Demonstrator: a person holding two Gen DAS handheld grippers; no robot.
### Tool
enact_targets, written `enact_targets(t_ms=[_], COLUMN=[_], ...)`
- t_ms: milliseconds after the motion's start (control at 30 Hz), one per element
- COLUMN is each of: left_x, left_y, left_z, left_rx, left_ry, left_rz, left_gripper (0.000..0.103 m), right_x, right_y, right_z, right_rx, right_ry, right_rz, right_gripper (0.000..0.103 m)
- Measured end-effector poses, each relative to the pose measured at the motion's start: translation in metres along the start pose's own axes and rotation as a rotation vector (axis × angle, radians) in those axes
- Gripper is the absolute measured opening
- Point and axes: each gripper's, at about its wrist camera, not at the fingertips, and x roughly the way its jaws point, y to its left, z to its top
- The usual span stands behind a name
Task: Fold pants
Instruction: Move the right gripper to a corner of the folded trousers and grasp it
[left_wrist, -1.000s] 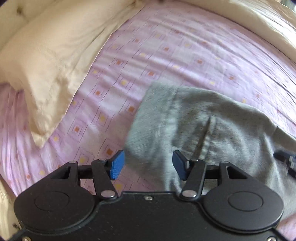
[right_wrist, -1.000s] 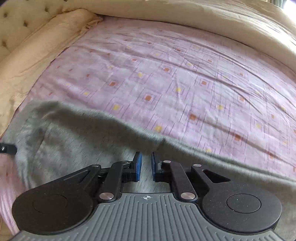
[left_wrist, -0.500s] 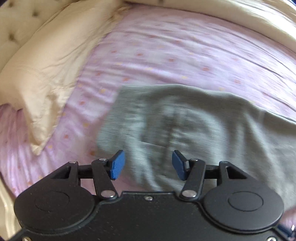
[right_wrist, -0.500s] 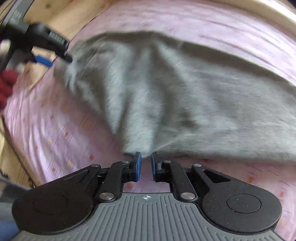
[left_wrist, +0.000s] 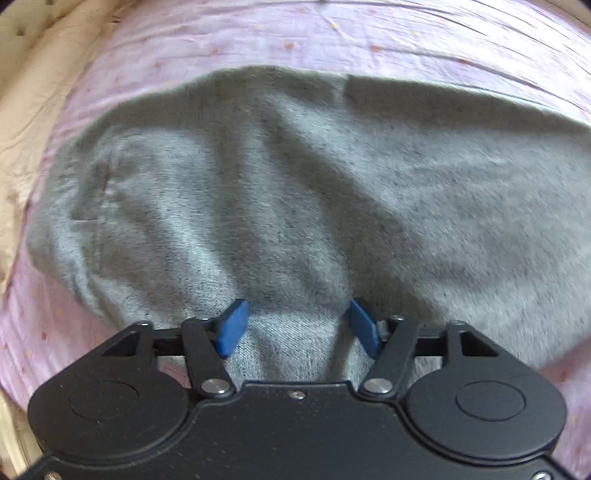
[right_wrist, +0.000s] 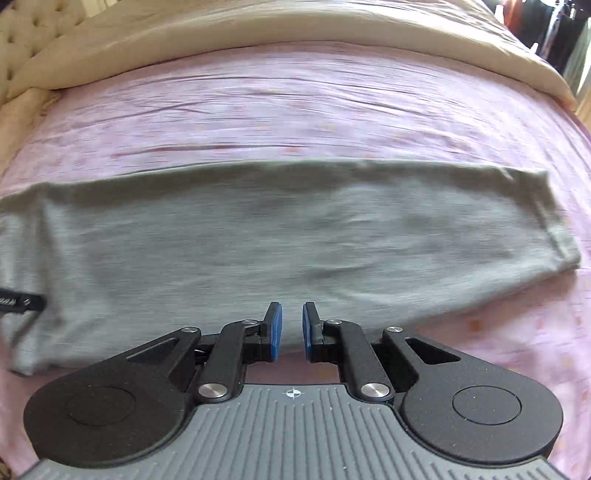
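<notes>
Left wrist: left tool (left_wrist: 299, 328) gapes over rumpled grey pants (left_wrist: 295, 192).

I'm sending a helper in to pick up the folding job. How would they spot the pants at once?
Start at the bed's pink patterned sheet, bordered at its far side by a cream duvet. In the right wrist view, the pants lie across the sheet's near part as a long flat band, hem end to the right. They are the only plain grey fabric there.
</notes>
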Motion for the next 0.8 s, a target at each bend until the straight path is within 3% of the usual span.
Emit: enact_targets(t_ms=[67,200,333,433,533,667,800], left_x=[0.001,0.000,-0.009,-0.023,-0.040,-0.054,-0.059], left_y=[-0.002,-0.003,-0.022,-0.041,-0.064,-0.097,-0.123], left_z=[0.001,0.003,0.003,0.001,-0.004,-0.008,-0.007], left_rx=[-0.057,-0.167,-0.163,-0.161,-0.145,-0.107,-0.081], left_ry=[0.028,0.069,0.085,0.080,0.054,0.043,0.053], left_rz=[0.054,0.100,0.173,0.159,0.126,0.089,0.070], left_gripper=[0.084,0.084,0.078,0.073,0.074,0.074,0.074], right_x=[0.009,0.022,0.027,0.020,0.008,0.003,0.013], right_y=[-0.033,-0.100,-0.165,-0.206,-0.244,-0.280,-0.296], right_z=[0.002,0.005,0.005,0.001,-0.010,-0.031,-0.033], right_rx=[-0.005,0.049,0.152,0.259,0.396,0.558,0.613], right_ry=[0.010,0.015,0.014,0.012,-0.026,-0.107,-0.132], right_rz=[-0.031,-0.060,-0.093,-0.099,-0.023,0.080,0.134], right_gripper=[0.012,0.012,0.012,0.012,0.016,0.039,0.043])
